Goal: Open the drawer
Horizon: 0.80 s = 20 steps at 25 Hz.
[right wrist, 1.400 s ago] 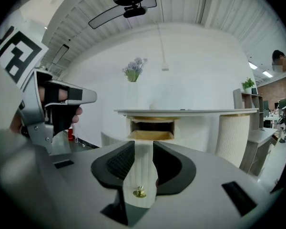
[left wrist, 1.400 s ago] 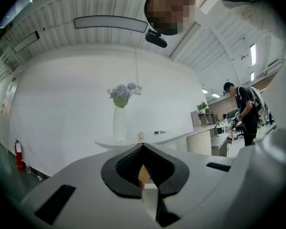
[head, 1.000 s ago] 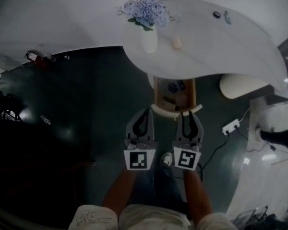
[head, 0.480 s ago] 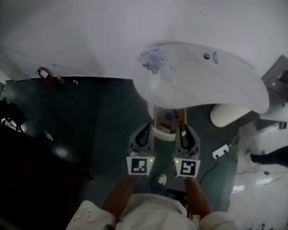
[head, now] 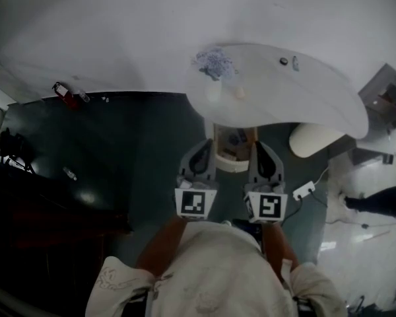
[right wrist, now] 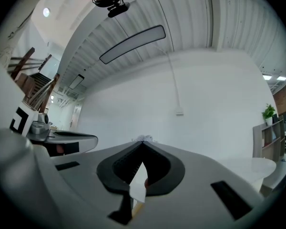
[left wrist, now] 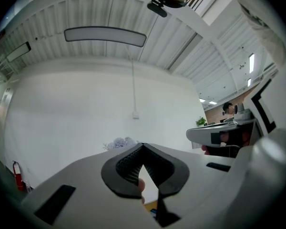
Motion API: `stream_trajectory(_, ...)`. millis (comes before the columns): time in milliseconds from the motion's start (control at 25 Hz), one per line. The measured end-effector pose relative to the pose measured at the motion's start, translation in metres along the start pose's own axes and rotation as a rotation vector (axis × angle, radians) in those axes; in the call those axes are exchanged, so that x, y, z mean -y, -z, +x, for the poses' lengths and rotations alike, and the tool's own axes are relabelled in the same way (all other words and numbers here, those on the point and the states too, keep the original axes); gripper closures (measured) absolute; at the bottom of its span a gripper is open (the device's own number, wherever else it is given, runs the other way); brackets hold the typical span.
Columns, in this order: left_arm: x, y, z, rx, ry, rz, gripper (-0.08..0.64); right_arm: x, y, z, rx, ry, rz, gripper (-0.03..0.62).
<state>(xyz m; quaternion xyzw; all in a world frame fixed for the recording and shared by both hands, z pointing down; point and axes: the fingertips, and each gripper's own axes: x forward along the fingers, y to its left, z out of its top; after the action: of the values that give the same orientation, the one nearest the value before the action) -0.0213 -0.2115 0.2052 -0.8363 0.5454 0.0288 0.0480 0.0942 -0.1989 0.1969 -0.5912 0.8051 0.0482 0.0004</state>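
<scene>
A wooden drawer [head: 235,139] stands pulled out from under the white table [head: 317,91], its white front [head: 232,166] toward me and small items inside. In the head view both grippers are held level above the floor, either side of the drawer's front. My left gripper [head: 209,143] is shut with nothing in it. My right gripper [head: 256,144] is shut too, holding nothing. In the left gripper view the left gripper [left wrist: 142,146] has its tips together, with a sliver of the drawer [left wrist: 153,207] below. The right gripper [right wrist: 143,143] looks the same in its own view.
On the table stand a vase of pale blue flowers [head: 214,65], a small egg-shaped thing [head: 238,92] and two small dark items [head: 284,61]. A white stool [head: 317,139] and a power strip [head: 304,191] lie right of the drawer. Dark furniture [head: 46,203] fills the left.
Both grippers and the head camera have risen, so table and drawer look smaller and farther. The right gripper's tip has left the drawer's front.
</scene>
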Motion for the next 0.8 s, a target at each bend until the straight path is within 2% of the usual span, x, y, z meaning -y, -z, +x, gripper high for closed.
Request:
stream_trajectory(320, 0.008, -0.008, 0.006, 0.022, 0.009, 0.0, 0.565, 0.004, -0.01, -0.001, 0.021, 0.008, -0.009, 0.588)
stream_trajectory(800, -0.004, -0.015, 0.011, 0.019, -0.008, 0.006, 0.565, 0.012, -0.009, 0.001, 0.01, 0.031, -0.016, 0.588)
